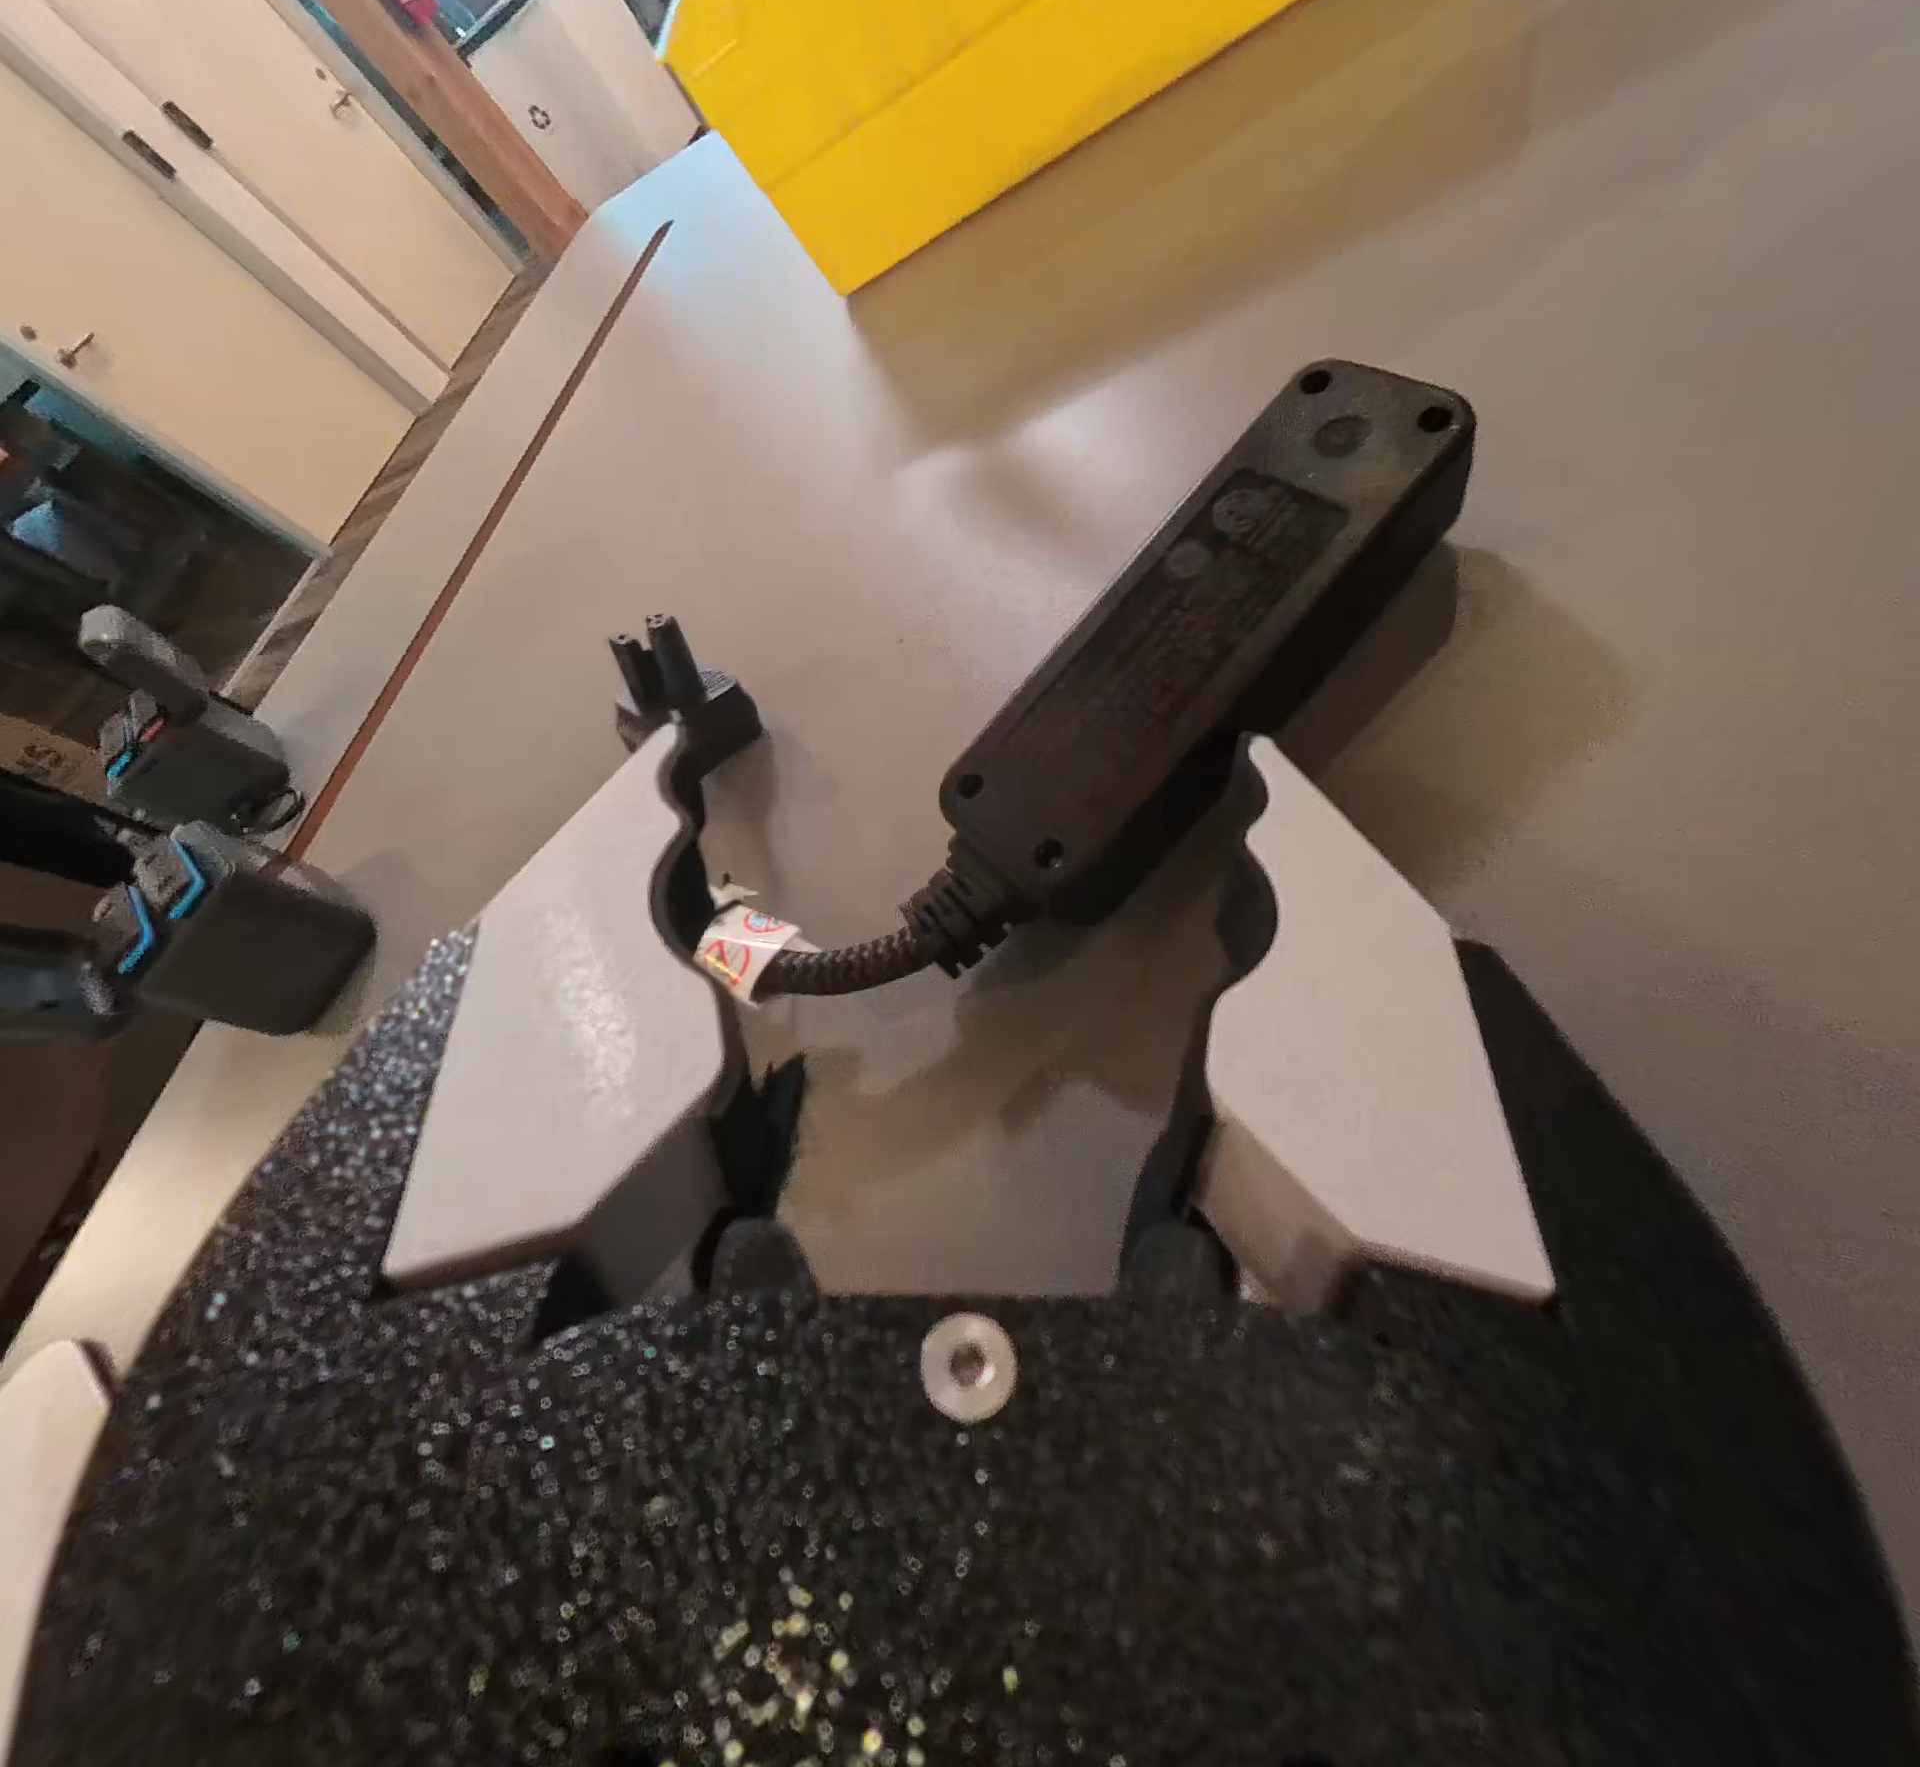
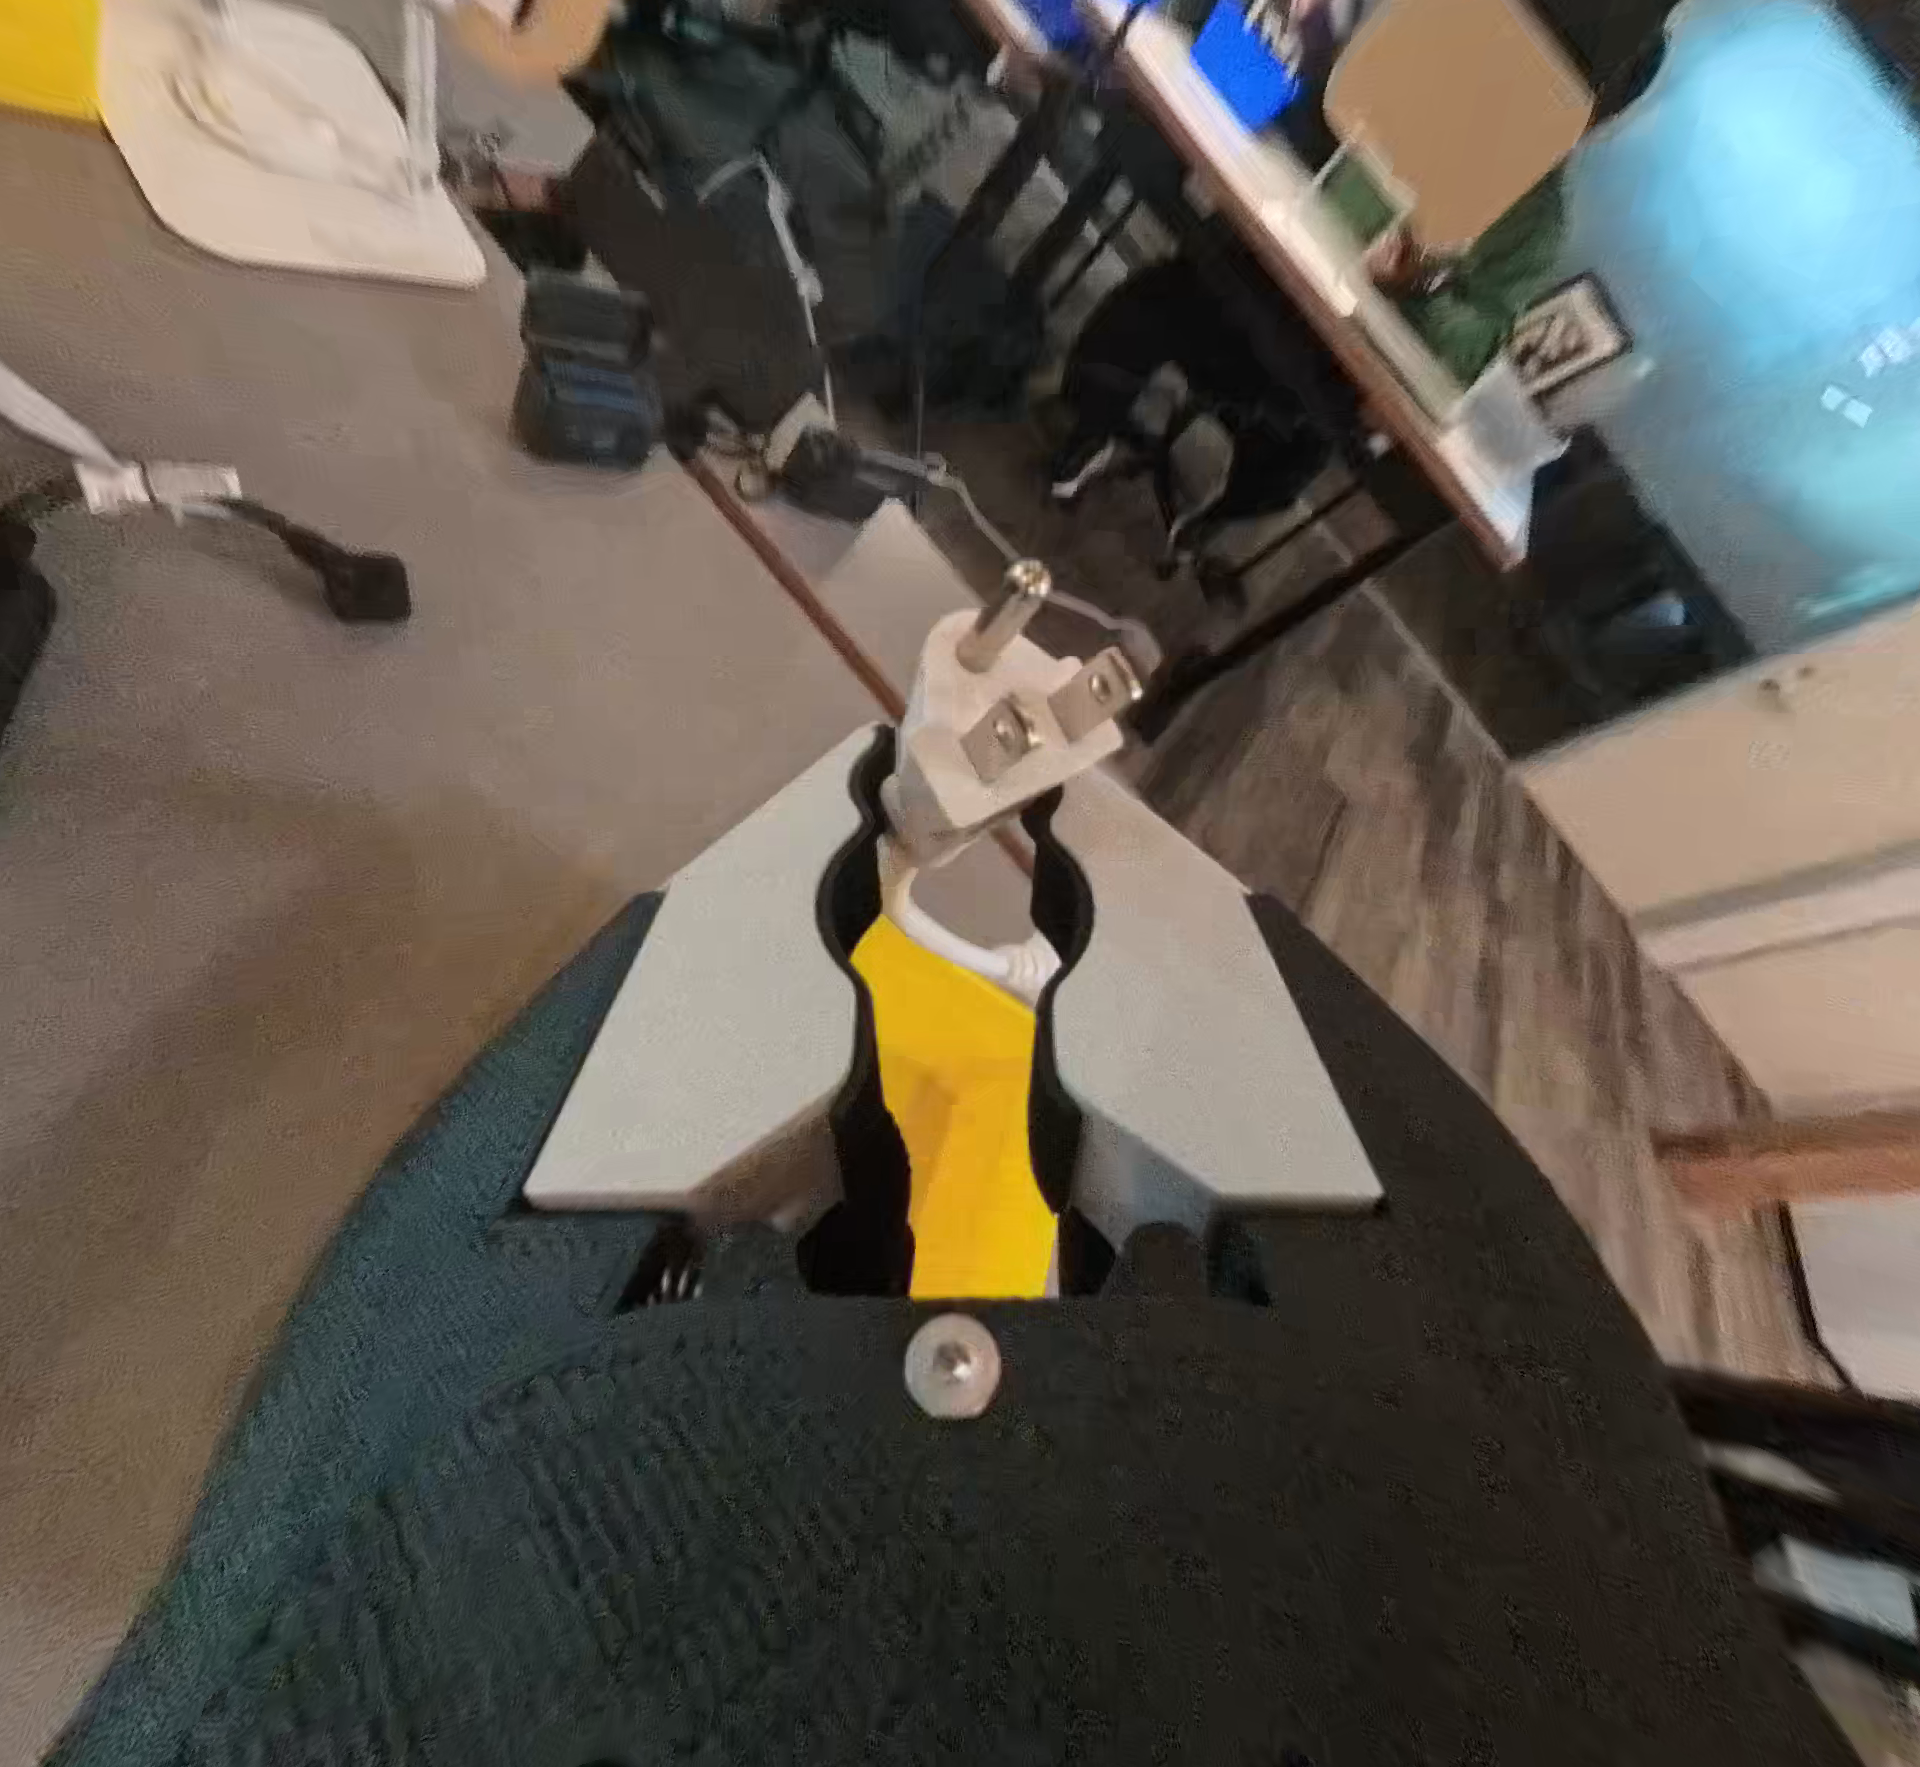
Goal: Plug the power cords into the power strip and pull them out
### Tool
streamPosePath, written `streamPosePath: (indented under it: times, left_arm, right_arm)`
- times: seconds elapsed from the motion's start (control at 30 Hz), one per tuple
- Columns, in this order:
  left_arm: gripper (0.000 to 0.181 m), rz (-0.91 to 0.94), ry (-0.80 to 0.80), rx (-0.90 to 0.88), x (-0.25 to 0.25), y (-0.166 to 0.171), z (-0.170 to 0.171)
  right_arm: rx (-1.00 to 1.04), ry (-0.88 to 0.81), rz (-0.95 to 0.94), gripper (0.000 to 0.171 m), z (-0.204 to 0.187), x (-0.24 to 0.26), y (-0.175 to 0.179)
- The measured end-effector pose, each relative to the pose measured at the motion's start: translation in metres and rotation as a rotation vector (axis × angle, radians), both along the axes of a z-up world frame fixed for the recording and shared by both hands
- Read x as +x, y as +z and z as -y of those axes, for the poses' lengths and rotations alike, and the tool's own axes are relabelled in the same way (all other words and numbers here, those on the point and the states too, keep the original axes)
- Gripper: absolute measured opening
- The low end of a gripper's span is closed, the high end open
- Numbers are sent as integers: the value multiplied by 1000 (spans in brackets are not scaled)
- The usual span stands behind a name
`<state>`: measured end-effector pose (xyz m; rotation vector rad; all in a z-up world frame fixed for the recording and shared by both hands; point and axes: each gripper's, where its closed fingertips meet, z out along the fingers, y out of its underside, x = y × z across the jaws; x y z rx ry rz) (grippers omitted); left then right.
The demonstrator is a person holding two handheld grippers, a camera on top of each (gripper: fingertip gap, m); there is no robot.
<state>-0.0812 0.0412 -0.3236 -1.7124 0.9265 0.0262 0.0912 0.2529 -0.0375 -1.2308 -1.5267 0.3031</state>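
Observation:
In the left wrist view a black power strip point(image 1: 1216, 637) lies on the grey table point(image 1: 1558, 263) with its back side and screw holes facing up. Its cord end sits between the fingers of my left gripper point(image 1: 966, 756), which is open; the right finger point(image 1: 1340, 1011) touches the strip's side. The strip's braided cord point(image 1: 852, 964) with a white tag runs to the left finger. A black two-hole connector point(image 1: 675, 689) stands by the left fingertip. My right gripper point(image 2: 961, 782) is shut on a white three-pin plug point(image 2: 997, 720), held in the air with its prongs pointing away; its white cord point(image 2: 977, 948) hangs between the fingers.
A yellow bin point(image 1: 1039, 55) stands at the far side of the table. Dark camera gear point(image 1: 239, 948) sits at the table's left edge. In the right wrist view a black connector with a white tag point(image 2: 353, 585) lies on the table, and a white stand base point(image 2: 291, 159) is farther back. Spacing between my two grippers at the tips: around 40 cm.

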Motion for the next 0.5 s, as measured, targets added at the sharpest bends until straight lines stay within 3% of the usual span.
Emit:
streamPosePath:
  times: [0.23,0.3,0.37,0.4,0.43,0.5]
  left_arm:
    - [104,0,18,58,-1,5,-2]
    - [105,0,25,60,-2,6,-2]
    - [110,4,45,61,-6,6,-2]
    - [112,4,57,65,-9,7,-2]
    - [116,2,71,72,-13,8,-2]
    - [120,3,90,93,-19,12,-2]
  right_arm:
    - [-214,-287,516,27,-47,33,-146]
    - [-211,-349,607,53,-54,38,-173]
    - [-68,-429,600,86,-57,35,-162]
    - [-23,-419,527,102,-46,22,-150]
    - [-30,-352,432,102,-22,1,-142]
    - [-193,-58,251,102,61,-57,-147]
